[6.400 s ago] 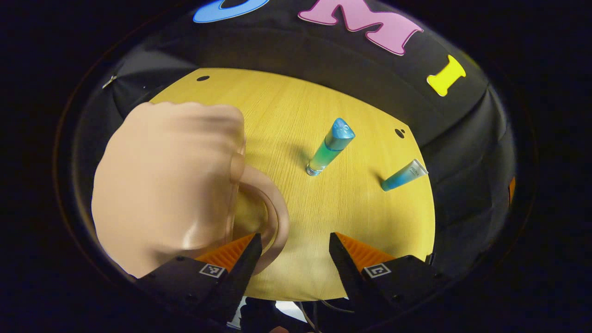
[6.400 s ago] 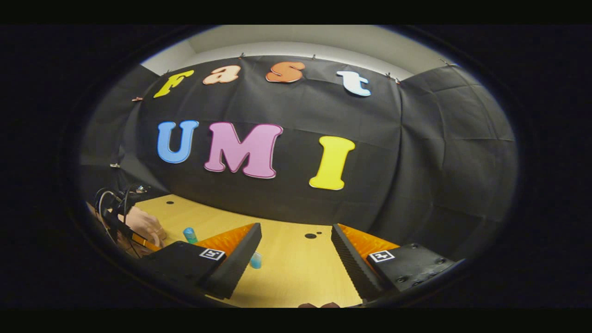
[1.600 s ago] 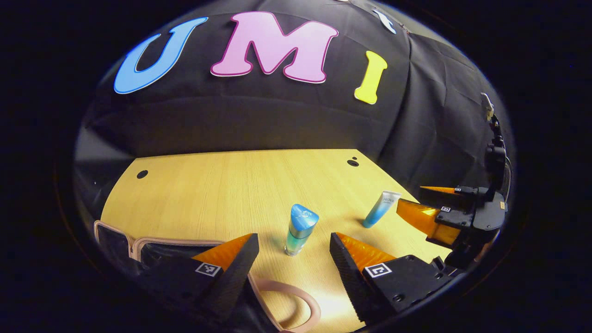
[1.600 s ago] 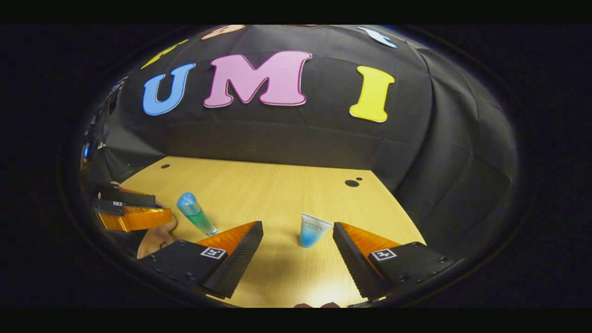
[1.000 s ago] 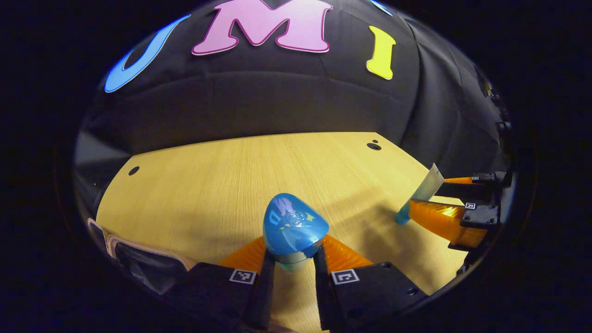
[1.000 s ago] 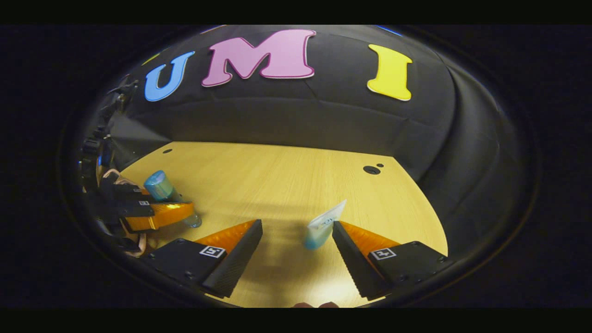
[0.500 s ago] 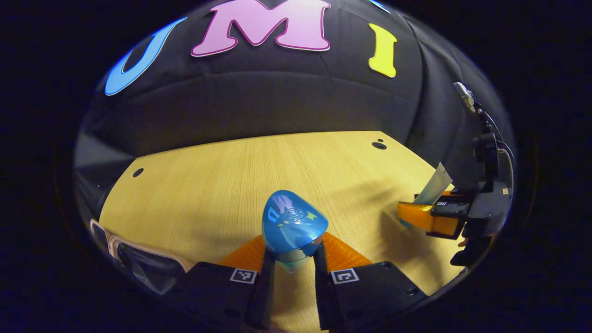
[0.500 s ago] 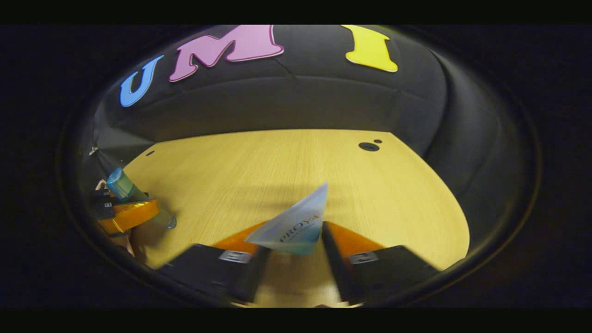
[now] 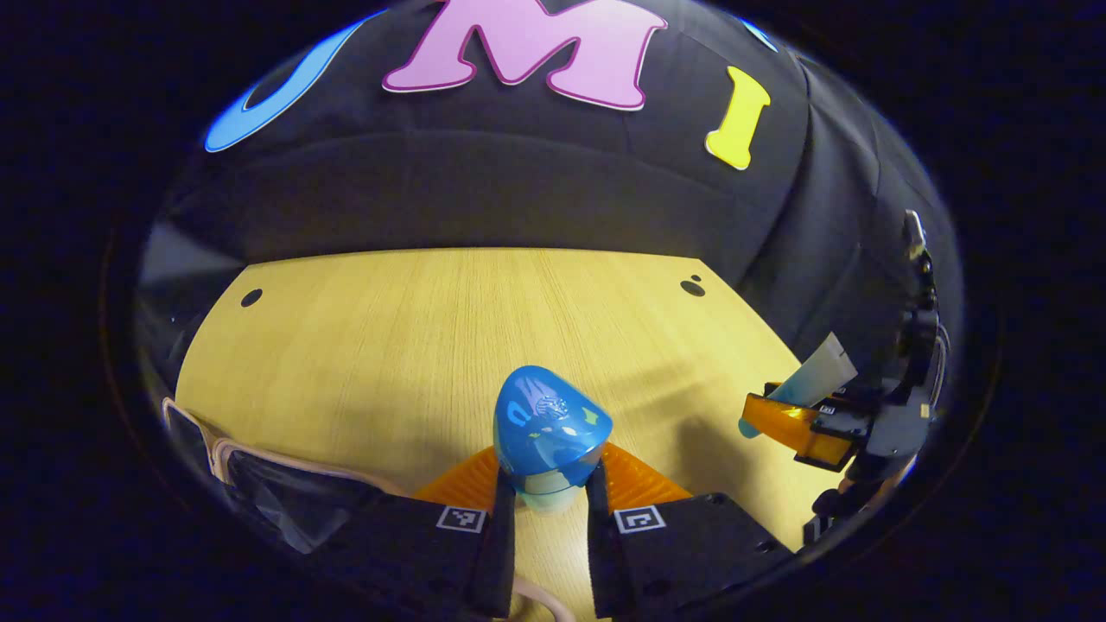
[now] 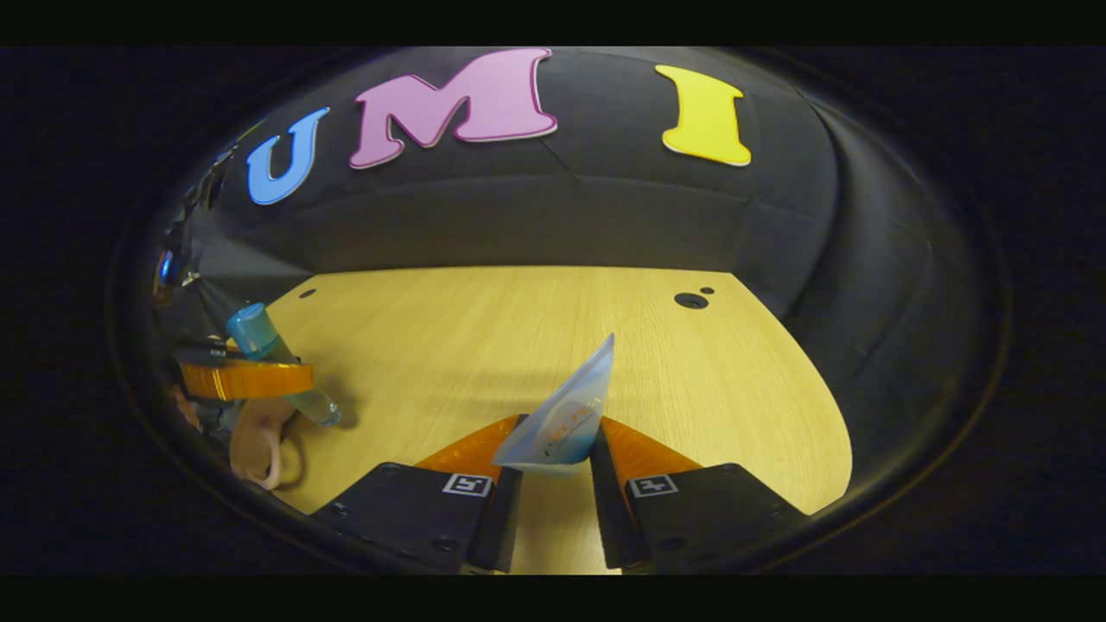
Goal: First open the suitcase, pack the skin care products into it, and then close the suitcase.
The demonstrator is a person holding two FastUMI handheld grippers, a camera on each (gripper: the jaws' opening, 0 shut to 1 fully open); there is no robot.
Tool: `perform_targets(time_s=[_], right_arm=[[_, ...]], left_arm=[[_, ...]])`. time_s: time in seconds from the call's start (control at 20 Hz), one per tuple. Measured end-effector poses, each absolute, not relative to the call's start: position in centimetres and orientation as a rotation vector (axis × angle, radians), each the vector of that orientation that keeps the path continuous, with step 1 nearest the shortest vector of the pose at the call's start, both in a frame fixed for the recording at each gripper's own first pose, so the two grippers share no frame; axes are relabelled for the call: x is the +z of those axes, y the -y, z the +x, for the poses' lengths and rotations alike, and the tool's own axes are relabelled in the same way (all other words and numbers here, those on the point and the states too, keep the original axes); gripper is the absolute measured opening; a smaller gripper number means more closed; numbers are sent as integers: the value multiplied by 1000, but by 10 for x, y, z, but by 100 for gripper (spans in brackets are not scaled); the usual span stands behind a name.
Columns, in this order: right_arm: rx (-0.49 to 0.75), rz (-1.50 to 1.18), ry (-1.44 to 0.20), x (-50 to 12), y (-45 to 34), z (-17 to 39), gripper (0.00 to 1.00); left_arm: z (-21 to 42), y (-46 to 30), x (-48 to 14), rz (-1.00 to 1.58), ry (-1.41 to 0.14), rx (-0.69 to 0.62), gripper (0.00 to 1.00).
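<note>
Both of my jaws are clamped on cargo: my left gripper (image 9: 546, 510) pinches the blue-capped bottle (image 9: 549, 432) just below its cap, and my right gripper (image 10: 553, 479) squeezes the soft tube (image 10: 566, 415) low on its body, crimped end pointing up and away. The bottle could pivot or slide out, I judge, since the grip sits high on a smooth, narrow neck; the tube may buckle or squirt loose if I squeeze harder. Each load hangs above the wooden table (image 9: 415, 345). The opened suitcase (image 9: 268, 501) lies low to my left, so both hands must carry that way, tilted slightly downward.
</note>
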State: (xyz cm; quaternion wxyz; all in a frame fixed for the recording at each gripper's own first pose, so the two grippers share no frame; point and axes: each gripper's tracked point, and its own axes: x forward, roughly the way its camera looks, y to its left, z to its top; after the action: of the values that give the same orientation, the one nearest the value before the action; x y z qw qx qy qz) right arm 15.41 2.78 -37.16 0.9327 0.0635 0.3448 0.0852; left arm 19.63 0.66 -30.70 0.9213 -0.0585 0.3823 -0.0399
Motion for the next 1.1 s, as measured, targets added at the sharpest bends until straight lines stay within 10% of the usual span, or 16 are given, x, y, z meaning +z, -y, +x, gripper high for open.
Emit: perform_targets(time_s=[0.3,0.7,1.1], right_arm=[[291,128,-627,-297,-74,107,42],[422,158,-602,-243,-146,43,42],[426,137,-659,-225,-179,-13,42]], left_arm=[[90,-93,-228,-87,-928,-92,39],[-26,-169,-329,-10,-1429,65,42],[-50,-173,-395,-51,-1547,88,40]])
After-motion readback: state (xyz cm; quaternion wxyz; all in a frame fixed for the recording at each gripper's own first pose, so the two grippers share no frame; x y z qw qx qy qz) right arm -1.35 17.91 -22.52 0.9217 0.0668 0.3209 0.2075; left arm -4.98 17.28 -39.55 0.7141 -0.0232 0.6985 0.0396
